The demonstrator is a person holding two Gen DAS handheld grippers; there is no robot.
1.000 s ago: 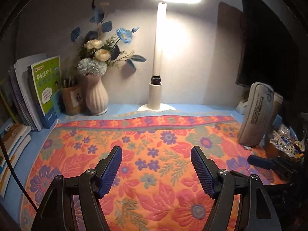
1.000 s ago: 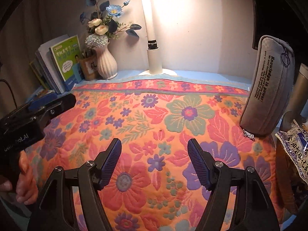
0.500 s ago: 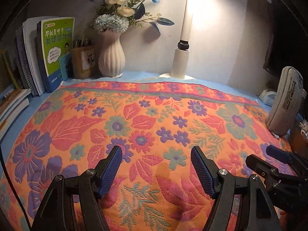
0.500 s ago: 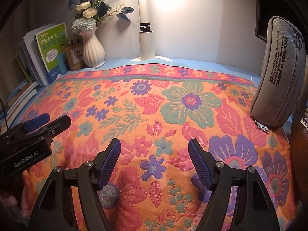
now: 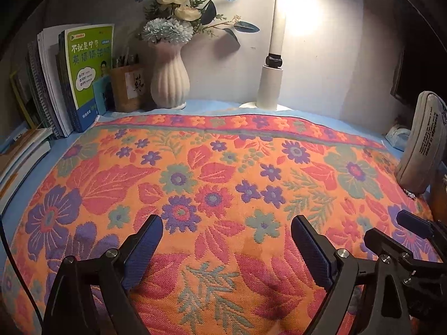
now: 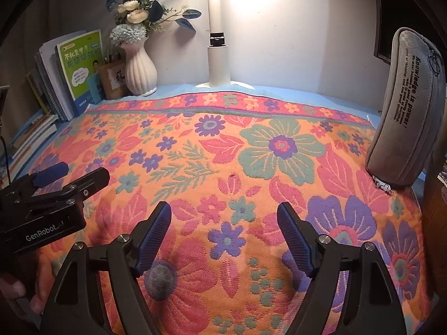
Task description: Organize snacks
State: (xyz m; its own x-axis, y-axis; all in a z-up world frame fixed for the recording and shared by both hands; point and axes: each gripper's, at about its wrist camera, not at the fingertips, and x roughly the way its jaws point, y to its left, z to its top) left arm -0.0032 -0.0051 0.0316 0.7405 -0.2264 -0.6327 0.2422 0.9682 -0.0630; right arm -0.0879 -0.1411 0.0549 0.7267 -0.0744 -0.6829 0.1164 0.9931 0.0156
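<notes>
My left gripper is open and empty, low over the orange floral cloth. My right gripper is open and empty over the same cloth. The left gripper shows at the left edge of the right wrist view; the right gripper shows at the right edge of the left wrist view. No snack shows plainly now; only a sliver of a wrapper edge appears at the far right.
A grey pencil case leans upright at the right edge, also in the left wrist view. At the back stand a white vase of flowers, a lamp post, a brown pen holder and upright books. Flat books lie at left.
Both grippers have moved forward and lower over the cloth, so the vase, books and pencil case look nearer. The snack bag at the right has left both views. Jaws stayed open.
</notes>
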